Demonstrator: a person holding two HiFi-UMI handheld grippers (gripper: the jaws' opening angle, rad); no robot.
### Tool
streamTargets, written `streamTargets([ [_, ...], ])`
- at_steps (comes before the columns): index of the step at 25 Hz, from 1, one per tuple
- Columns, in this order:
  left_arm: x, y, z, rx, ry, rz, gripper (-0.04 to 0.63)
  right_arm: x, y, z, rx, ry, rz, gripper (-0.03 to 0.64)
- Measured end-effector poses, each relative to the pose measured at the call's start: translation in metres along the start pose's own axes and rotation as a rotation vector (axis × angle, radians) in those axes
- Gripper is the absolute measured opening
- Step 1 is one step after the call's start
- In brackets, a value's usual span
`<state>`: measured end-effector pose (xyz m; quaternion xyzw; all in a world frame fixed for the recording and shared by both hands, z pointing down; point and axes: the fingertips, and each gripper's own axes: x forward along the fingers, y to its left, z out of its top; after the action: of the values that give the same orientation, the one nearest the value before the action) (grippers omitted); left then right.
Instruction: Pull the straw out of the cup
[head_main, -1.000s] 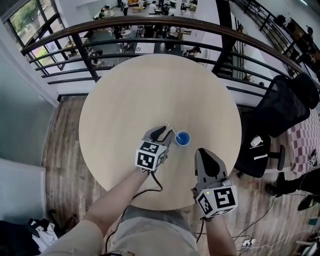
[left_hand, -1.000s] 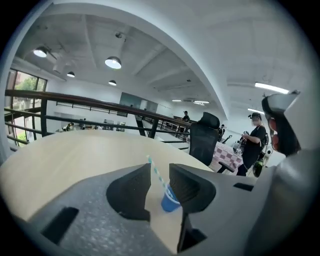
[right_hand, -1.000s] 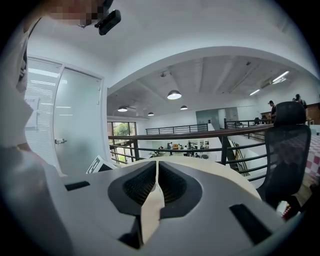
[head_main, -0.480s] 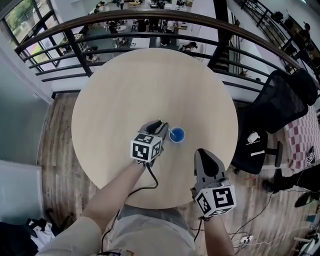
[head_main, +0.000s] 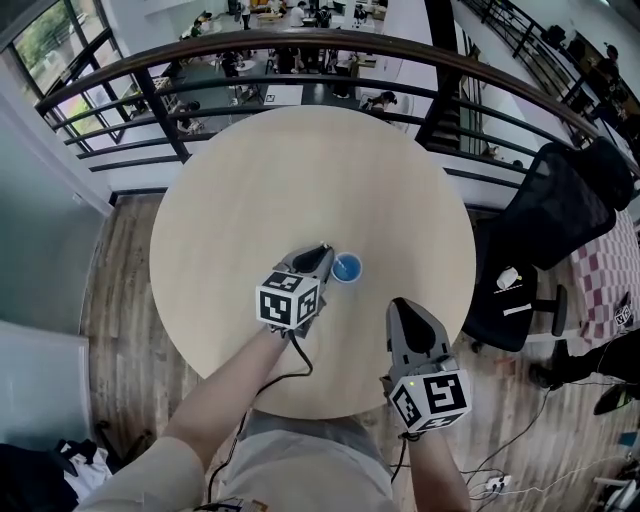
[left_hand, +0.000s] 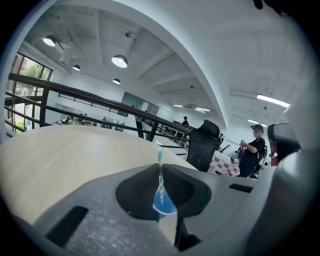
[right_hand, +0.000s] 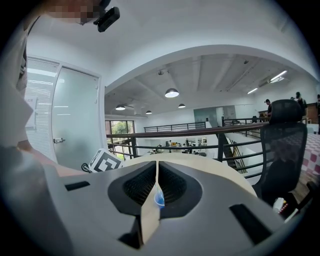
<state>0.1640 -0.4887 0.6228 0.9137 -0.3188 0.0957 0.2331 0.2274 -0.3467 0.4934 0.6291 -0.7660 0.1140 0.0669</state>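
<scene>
A small blue cup (head_main: 347, 268) stands on the round pale table (head_main: 300, 170), just right of my left gripper (head_main: 320, 252). In the left gripper view a blue-and-white striped straw (left_hand: 160, 185) rises from the cup (left_hand: 164, 206) and passes between the jaw tips of the left gripper (left_hand: 161, 165). Those jaws have just been closing and now pinch the straw. My right gripper (head_main: 398, 304) waits nearer the table's front edge, shut and empty. Through the thin slit of the right gripper (right_hand: 156, 167) the cup (right_hand: 159, 200) shows farther off.
A dark metal railing (head_main: 300, 45) curves round the table's far side, with a lower floor beyond it. A black office chair (head_main: 560, 215) stands to the right. A cable trails from the left gripper over the table's near edge.
The left gripper's jaws stood wide beside the cup a second ago; they have now closed in on the straw. The right gripper has stayed where it was.
</scene>
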Motion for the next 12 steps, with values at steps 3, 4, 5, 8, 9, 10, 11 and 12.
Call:
streamTargets([
  [3,-0.011,-0.004,0.014,0.003,-0.037,0.003,0.035,-0.004,0.002,0.005,-0.006,-0.003,0.001,0.026],
  [4,-0.016,-0.007,0.019,0.006,-0.053,0.004,0.035,-0.005,0.002,0.007,-0.009,-0.004,0.000,0.026],
  [5,-0.021,-0.010,0.026,0.010,-0.068,0.004,0.035,-0.006,0.003,0.008,-0.012,-0.005,-0.001,0.026],
  [8,-0.038,-0.023,0.046,0.021,-0.110,-0.007,0.035,-0.012,0.004,0.017,-0.017,-0.013,0.001,0.026],
  [9,-0.043,-0.029,0.053,0.029,-0.122,-0.011,0.035,-0.014,0.004,0.021,-0.016,-0.017,0.003,0.026],
  [10,-0.049,-0.034,0.059,0.040,-0.133,-0.013,0.035,-0.017,0.004,0.025,-0.015,-0.021,0.005,0.026],
  [11,-0.055,-0.039,0.066,0.056,-0.143,-0.014,0.035,-0.020,0.004,0.029,-0.013,-0.025,0.007,0.026],
  [12,-0.061,-0.044,0.072,0.076,-0.154,-0.013,0.035,-0.024,0.005,0.034,-0.013,-0.031,0.009,0.026],
])
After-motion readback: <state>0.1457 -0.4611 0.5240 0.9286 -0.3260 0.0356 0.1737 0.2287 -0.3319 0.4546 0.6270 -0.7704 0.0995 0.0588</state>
